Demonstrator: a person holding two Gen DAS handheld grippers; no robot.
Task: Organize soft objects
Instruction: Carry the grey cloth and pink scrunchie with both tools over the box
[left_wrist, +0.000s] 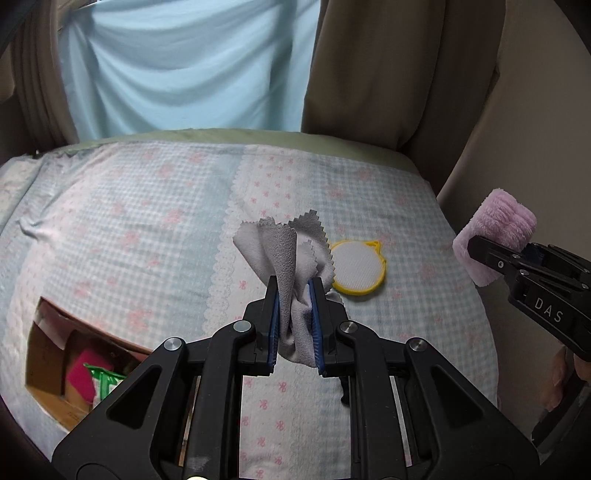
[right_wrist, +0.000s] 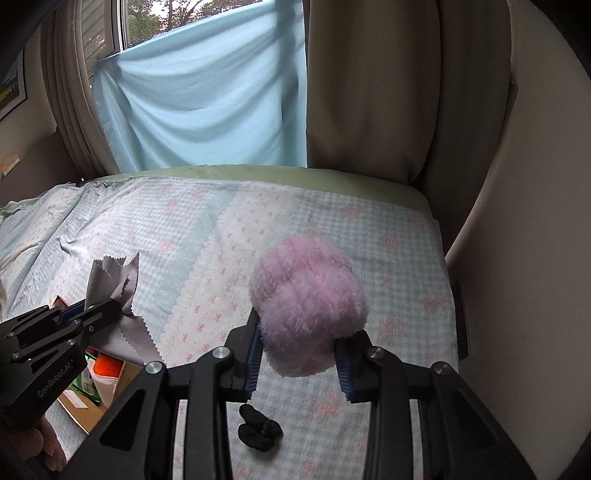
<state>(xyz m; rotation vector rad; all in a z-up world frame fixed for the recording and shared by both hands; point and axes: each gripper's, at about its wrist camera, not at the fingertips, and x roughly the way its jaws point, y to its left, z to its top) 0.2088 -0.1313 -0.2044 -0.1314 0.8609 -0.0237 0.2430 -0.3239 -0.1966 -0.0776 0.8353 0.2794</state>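
So both hands are loaded right now: the left gripper (left_wrist: 293, 295) has its fingers pinched tight on a bunched grey cloth (left_wrist: 284, 251), lifted off the bed (left_wrist: 110, 206), and the right gripper (right_wrist: 299, 354) is clamped on a fluffy pink cloth (right_wrist: 308, 306), also in the air. The cardboard box (left_wrist: 48, 373) at about 8 o'clock of the left view already has stuff in it. Still loose: a yellow-rimmed pad (left_wrist: 357, 271) and a black wad (right_wrist: 260, 430). I'd guess roughly halfway.

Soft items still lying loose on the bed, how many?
2: the yellow-rimmed round pad beyond the left gripper, and the black fabric piece below the right gripper. Others may be hidden.
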